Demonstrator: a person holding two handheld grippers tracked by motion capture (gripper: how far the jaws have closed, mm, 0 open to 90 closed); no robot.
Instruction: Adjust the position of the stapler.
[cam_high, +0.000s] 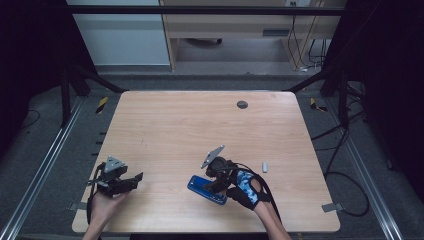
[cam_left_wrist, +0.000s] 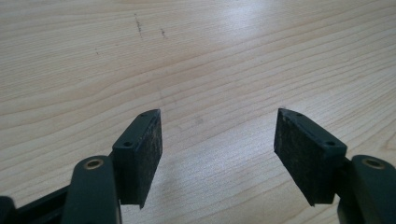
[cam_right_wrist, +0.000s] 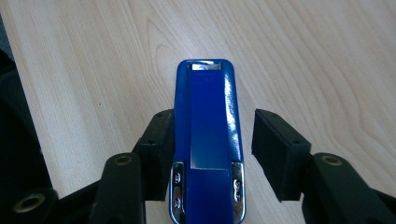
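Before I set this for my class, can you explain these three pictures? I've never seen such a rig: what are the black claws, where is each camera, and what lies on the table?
No robot here: a person holds a two-jaw claw in each hand. The high view looks down on a wooden table. The other two views come from cameras riding on each claw, looking along its jaws.

The left claw is open over bare wood. The right claw straddles a blue stapler lying flat; one jaw is against its side, the other stands apart, so it is not gripped yet.

Also on the table: a small grey piece to the right, too small to identify, and a dark round disc near the far edge.
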